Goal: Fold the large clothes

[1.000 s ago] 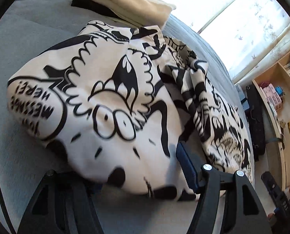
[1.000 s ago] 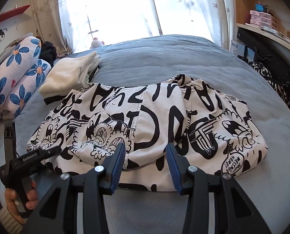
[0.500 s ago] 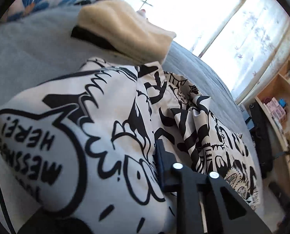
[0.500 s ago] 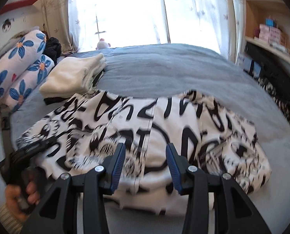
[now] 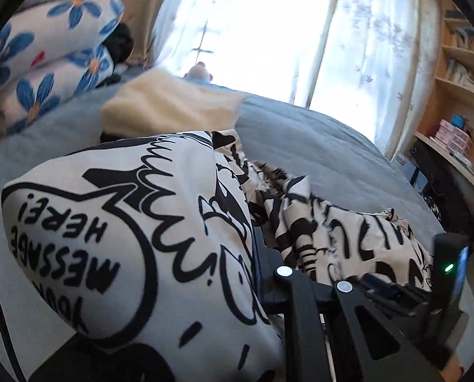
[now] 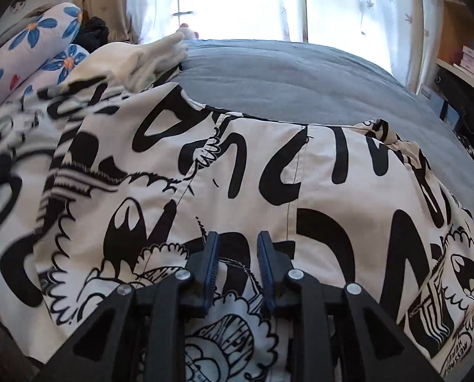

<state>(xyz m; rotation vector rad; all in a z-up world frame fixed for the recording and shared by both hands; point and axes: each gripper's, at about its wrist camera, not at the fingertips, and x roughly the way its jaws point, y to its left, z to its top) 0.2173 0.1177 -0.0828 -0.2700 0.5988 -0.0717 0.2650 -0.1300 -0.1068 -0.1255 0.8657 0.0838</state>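
Observation:
A large white garment (image 5: pixel 109 222) printed with black cartoon drawings lies on a grey bed (image 5: pixel 316 146). My left gripper (image 5: pixel 253 254) holds one end of it, lifted off the bed. The cloth drapes over one finger and hides it, and the jaws are still closing on the fabric. In the right wrist view the garment (image 6: pixel 332 175) spreads wide below my right gripper (image 6: pixel 238 264). Its blue-padded jaws are closing, with a narrow gap left over the cloth and no fold pinched between them. The right gripper's body (image 5: pixel 450 267), with a green light, shows at the right of the left wrist view.
A folded cream pile (image 6: pixel 125 60) sits at the garment's far left end. Behind it lie flowered pillows (image 6: pixel 39 38). Bare grey bed (image 6: pixel 284 73) stretches toward the bright curtained window. Wooden shelves (image 5: pixel 456 73) and dark bags stand past the bed's right side.
My left gripper shut on the garment's end and lifted it, tilting its view up. My right gripper dropped and moved in close over the garment, and its jaws narrowed.

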